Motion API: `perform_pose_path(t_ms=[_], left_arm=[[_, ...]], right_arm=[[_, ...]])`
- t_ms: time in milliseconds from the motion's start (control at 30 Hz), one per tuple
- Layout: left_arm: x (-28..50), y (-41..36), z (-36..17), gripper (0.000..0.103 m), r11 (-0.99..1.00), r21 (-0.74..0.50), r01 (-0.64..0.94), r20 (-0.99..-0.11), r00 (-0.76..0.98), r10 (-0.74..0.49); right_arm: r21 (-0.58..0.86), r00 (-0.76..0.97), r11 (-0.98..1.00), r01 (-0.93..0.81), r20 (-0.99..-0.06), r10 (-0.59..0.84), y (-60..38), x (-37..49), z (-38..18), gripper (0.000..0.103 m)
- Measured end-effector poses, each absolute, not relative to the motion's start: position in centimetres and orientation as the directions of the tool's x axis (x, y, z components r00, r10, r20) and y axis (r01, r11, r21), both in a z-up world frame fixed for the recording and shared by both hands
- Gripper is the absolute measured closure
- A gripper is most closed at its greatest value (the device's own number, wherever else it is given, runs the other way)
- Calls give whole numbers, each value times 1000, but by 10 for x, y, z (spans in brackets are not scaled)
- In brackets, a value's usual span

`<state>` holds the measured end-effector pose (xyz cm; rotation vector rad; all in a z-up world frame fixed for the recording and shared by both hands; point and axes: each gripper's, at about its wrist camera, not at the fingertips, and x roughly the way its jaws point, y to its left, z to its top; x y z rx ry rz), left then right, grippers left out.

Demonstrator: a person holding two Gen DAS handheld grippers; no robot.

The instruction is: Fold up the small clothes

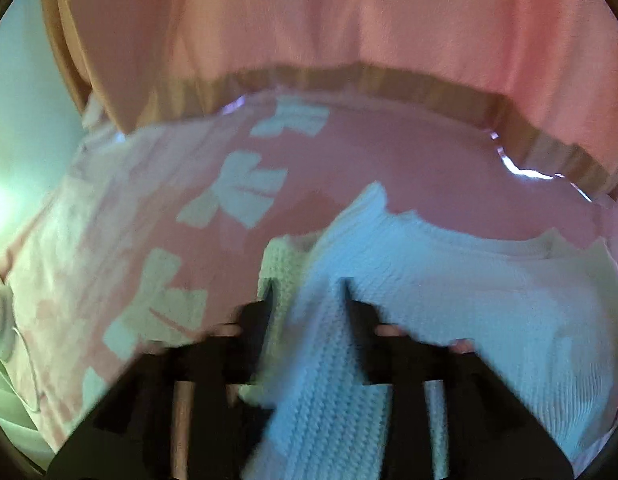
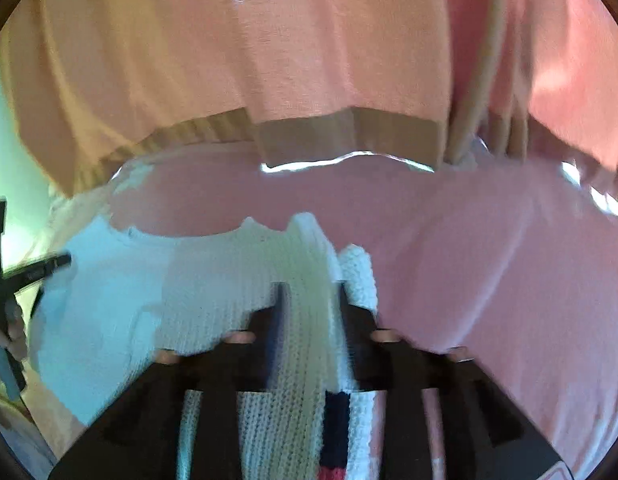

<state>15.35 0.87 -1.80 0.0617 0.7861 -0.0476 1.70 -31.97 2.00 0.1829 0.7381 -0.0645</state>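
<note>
Each tool, left (image 1: 309, 284) and right (image 2: 311, 286), pinches a fold of the white knit garment (image 1: 449, 280) between its fingers, and a loose pinch could let it slip.

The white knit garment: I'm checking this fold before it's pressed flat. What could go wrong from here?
The white knit garment lies bunched in both the left gripper and the right gripper, so a crooked crease may set. Its far edge lies uneven on the pink cloth; that cloth could drag along.
</note>
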Motion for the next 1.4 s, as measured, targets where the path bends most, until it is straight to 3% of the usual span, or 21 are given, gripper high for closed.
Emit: perform_pose_path(t_ms=[67,167,200,233,333,433,600,667,733,800,967,1067,1133,1267,1400], left_arm=[[143,1,-14,46,994,66,84,-678,735,-17],[149,-5,-22,45,993,72,96,-705,709,-18],[155,-6,-27,45,993,78,85,-714,700,-4],[159,-6,-30,45,994,81,79,-719,695,3],[170,-3,-39,59,994,98,47,-731,681,40],[176,0,-44,58,995,94,28,-743,668,51],[176,-1,-45,58,994,103,23,-746,663,62],[169,0,-37,56,996,85,29,-739,672,43],[155,0,-23,51,997,62,42,-712,702,15],[131,-5,-9,46,995,46,84,-672,740,-31],[89,-33,-14,40,972,50,230,-672,728,-138],[87,-51,-38,40,954,143,262,-700,708,-90],[90,-50,-51,40,952,194,239,-708,706,-33],[87,-44,-56,40,958,179,222,-714,700,-29],[79,-49,-55,40,952,194,236,-712,701,-29]], right_arm=[[114,701,984,140,-713,-17,-320,25,5,63],[83,653,983,162,-756,-44,-318,38,-14,63],[77,646,984,160,-762,-45,-318,42,-19,72],[70,647,986,153,-761,-47,-316,47,-22,97],[92,694,985,145,-719,-35,-312,48,-6,96],[122,765,982,144,-643,-33,-313,42,18,96],[112,629,965,238,-775,-65,-341,67,-28,95],[98,671,969,227,-737,-83,-335,55,-5,93],[60,749,978,200,-653,-113,-320,26,26,82],[65,774,987,150,-628,-77,-306,8,35,82],[142,674,987,-78,-722,157,-255,-15,-3,97],[0,601,997,-78,-798,47,-248,-12,-40,103],[9,616,999,-33,-788,27,-272,-21,-41,103],[41,648,998,47,-762,1,-293,-46,-28,101],[-19,578,997,69,-814,-56,-298,-52,-56,103]])
